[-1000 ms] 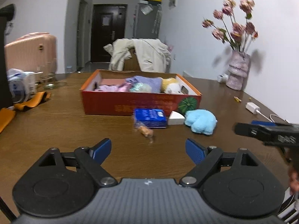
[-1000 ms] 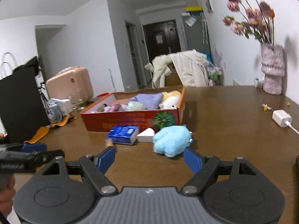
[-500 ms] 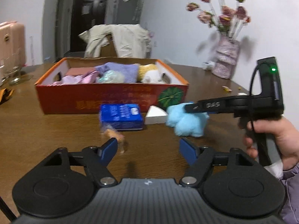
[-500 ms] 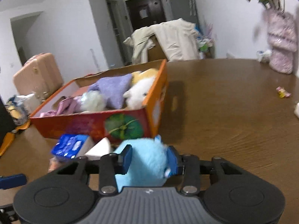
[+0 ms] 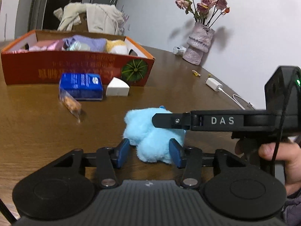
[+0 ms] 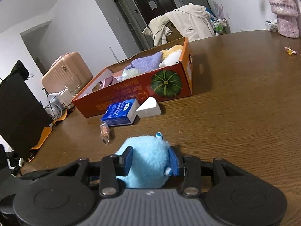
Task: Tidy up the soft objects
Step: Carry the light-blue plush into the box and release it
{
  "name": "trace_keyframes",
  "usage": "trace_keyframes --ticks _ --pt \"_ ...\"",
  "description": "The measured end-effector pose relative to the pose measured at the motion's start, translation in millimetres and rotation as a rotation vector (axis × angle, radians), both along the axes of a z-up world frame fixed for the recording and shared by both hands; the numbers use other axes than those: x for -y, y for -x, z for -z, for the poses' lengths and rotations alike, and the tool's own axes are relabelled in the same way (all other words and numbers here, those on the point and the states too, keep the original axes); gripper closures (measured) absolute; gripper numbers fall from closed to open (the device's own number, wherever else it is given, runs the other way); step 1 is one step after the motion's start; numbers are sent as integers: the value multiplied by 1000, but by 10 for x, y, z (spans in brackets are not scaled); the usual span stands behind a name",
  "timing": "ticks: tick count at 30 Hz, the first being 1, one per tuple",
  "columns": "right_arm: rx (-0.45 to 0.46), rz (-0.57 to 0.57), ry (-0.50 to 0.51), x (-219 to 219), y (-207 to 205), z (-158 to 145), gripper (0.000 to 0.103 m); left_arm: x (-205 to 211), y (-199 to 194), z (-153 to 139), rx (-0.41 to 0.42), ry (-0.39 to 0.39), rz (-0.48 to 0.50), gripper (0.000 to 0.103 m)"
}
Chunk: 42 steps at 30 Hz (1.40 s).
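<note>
- The pale blue plush toy [image 5: 150, 131] is a fluffy rounded lump with a small blue-and-white nub on top; it sits low in the middle of both views, on the brown wooden tabletop [image 6: 235, 98], in front of the box.
- The right gripper [image 6: 150, 161] has its blue fingers [image 6: 128, 160] pressed into the plush toy's two sides, the fur bulging between them; they closed on it a moment ago.
- The left gripper [image 5: 148, 153] has just been closing, and its blue fingers [image 5: 122, 150] flank the toy's lower part. The right one touches the fur; I cannot tell whether they grip.
- The left view shows "DAS" in white on the right gripper's black side, and a hand [image 5: 278, 156] on its handle at lower right.
- The red-orange cardboard box [image 6: 131, 94], printed with a green pumpkin and yellow characters too blurred to read, holds lilac, pink and yellow soft items.
- Only the left view shows the dried roses in a pink vase [image 5: 199, 43] and a white charger [image 5: 213, 83]; only the right view shows a pink suitcase [image 6: 65, 71].
</note>
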State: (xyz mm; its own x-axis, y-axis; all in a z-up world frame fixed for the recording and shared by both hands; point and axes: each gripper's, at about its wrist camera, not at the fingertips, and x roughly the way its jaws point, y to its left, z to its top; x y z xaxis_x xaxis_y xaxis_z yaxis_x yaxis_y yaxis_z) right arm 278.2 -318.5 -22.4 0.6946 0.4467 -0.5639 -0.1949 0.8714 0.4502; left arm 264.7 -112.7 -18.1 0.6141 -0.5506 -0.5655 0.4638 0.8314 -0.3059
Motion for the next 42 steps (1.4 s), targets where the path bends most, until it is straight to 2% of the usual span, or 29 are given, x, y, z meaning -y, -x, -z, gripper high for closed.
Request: trace_keyframes --ticks 2,5,9,14,18,23,28,31,33,36,42 --pt "6 3 2 -1 6 6 64 -35 -13 23 -21 41 7 66" --pt "5 11 -8 15 20 17 66 -67 -54 63 -70 92 -4 68" --pt "10 13 -15 36 58 -6 70 -85 -34 70 -87 112 -16 68" --pt "37 26 -41 91 95 -100 73 -81 3 -13 -59 131 -19 69" --pt "106 20 -109 208 -21 -383 74 -86 -88 -324 31 140 -10 69" --pt "224 22 -100 194 -506 -799 74 -47 -580 -784 125 114 -20 69" --pt "212 63 -114 147 -1246 -867 74 -45 -1354 -900 71 112 -49 69" --pt "156 96 -95 83 -1592 -721 73 -45 -1679 -808 23 76 -57 69" --pt "119 120 -28 -10 -1684 -613 68 -54 -1777 -718 3 41 -77 69" --pt "144 157 112 -107 -1643 -544 61 -126 -1772 -650 15 13 -73 68" --pt "181 153 168 -150 -1620 -610 61 -264 -1679 -791 89 -24 -125 67"
